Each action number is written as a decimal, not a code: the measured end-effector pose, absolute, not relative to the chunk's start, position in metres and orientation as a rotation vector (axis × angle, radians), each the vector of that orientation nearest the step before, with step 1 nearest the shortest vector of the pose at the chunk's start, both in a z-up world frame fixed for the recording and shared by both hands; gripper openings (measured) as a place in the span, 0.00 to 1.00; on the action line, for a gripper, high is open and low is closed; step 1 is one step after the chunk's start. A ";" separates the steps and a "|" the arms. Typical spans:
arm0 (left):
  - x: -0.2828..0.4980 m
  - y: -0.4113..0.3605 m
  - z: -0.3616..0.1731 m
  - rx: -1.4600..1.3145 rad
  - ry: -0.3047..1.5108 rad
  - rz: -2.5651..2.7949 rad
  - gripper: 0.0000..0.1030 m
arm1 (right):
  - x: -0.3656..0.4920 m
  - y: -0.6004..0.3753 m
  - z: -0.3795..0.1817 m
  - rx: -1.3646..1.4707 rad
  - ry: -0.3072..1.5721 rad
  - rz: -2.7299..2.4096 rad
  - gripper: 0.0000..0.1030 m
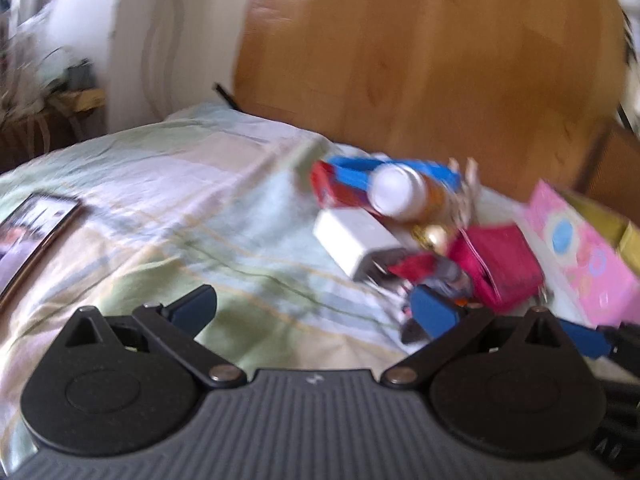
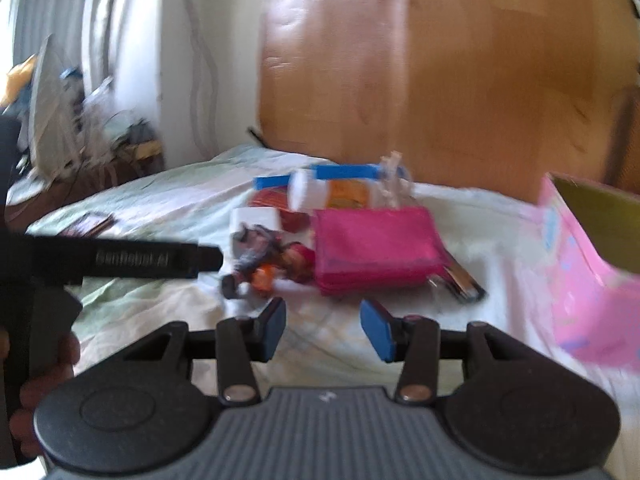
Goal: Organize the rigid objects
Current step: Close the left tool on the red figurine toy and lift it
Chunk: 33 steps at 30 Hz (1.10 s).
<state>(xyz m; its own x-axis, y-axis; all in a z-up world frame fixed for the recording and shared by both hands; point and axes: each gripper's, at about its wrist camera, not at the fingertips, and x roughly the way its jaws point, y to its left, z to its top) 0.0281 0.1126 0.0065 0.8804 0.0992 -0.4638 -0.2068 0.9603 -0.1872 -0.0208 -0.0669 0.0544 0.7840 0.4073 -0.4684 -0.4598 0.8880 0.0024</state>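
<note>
Both grippers are empty: left gripper (image 1: 312, 316) is spread wide, right gripper (image 2: 323, 328) half spread. At twelve o'clock the clutter lies in one pile on the bed (image 2: 160, 320): pink pouch (image 2: 376, 248), white-capped bottle (image 2: 320, 194). Pink box (image 2: 584, 280) waits open at two o'clock, probably to receive them.

Both pictures are bright with daylight. The light comes from the window side, left of the wooden headboard (image 1: 432, 60), where the wall looks washed-out white. A shiny glare sits on the headboard. Everything is smeared and blurry. Straight lines bend near the edges. Shadows are soft.
</note>
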 end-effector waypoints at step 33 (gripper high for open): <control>0.018 0.074 0.016 -0.205 0.455 -0.134 1.00 | -0.062 -0.238 0.046 0.412 0.607 0.277 0.25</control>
<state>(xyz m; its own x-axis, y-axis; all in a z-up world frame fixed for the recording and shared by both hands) 0.0181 0.0744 0.0163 0.8898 -0.1739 -0.4219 0.0827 0.9707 -0.2257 -0.0616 -0.2379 0.0460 0.7884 0.3685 -0.4926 -0.1310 0.8830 0.4508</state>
